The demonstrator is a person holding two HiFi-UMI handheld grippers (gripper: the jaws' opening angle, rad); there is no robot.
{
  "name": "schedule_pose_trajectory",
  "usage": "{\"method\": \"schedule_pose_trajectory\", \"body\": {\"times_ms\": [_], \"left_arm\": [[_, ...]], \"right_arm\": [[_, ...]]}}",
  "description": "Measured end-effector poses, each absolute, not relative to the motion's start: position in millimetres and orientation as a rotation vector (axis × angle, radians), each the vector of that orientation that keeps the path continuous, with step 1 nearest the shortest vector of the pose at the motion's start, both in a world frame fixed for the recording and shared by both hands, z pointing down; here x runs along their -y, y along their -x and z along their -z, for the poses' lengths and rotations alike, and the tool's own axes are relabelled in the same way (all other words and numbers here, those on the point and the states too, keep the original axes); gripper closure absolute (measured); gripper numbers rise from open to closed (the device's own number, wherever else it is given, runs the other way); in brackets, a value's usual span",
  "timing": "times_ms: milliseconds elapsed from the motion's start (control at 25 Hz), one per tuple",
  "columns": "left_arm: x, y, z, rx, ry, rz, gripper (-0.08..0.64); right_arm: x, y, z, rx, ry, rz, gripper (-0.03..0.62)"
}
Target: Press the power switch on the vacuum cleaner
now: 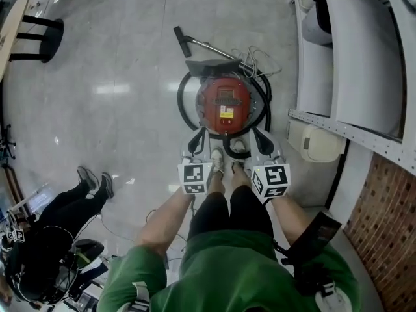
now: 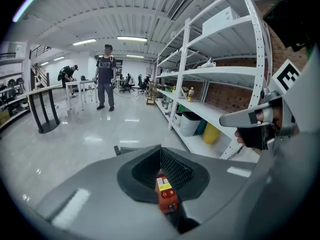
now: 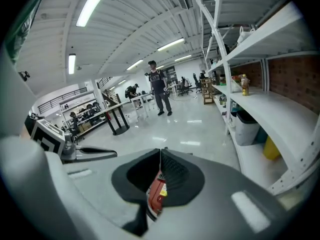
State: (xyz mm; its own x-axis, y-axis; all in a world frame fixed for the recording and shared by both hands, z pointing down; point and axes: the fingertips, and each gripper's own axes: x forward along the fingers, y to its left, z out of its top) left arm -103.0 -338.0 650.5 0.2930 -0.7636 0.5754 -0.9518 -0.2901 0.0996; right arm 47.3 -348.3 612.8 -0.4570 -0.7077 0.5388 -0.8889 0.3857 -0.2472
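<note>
- Nearest: person in green shirt (image 1: 227, 265) and black shorts, standing just short of the vacuum cleaner (image 1: 225, 106), with shoes (image 1: 218, 161) close to its near side.
- Near-left of the vacuum cleaner: left gripper (image 1: 199, 136), held clear of the drum. In its own view the left gripper (image 2: 160, 151) has its 2 jaws meeting at the tips with nothing clamped. The red drum shows only through the hollow between the black pads (image 2: 142, 176).
- Near-right of the vacuum cleaner: right gripper (image 1: 259, 138), also off the drum. Its own view shows the right gripper (image 3: 160, 154) the same way, with tips together, nothing between them and red seen through the hollow.
- The vacuum cleaner itself is a round red drum on the grey floor (image 1: 117, 109). A black hose (image 1: 184, 99) loops round it, and a yellow label (image 1: 226, 114) sits on top.
- Left gripper view: a red oval button (image 2: 171, 192) just below that label (too small to read any marking).
- Beyond the vacuum cleaner, to its far left: the wand and floor nozzle (image 1: 185, 41), lying flat.
- Right of the vacuum cleaner: white shelving (image 1: 338, 64) against a brick wall (image 1: 383, 213).
- Well to the left of the vacuum cleaner: 1 seated person in black (image 1: 58, 220).
- Far beyond the vacuum cleaner: a black-legged table (image 2: 42, 109) and 1 standing person (image 2: 106, 76).
</note>
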Motion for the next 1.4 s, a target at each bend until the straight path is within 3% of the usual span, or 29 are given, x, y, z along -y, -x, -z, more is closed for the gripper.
{"method": "schedule_pose_trajectory", "body": {"times_ms": [1400], "left_arm": [[320.5,63.5,-889.7,1.237,-1.947,-0.898,0.499]], "right_arm": [[332.6,-45.6,-838.1,2.172,-1.166,-0.931,0.572]]}}
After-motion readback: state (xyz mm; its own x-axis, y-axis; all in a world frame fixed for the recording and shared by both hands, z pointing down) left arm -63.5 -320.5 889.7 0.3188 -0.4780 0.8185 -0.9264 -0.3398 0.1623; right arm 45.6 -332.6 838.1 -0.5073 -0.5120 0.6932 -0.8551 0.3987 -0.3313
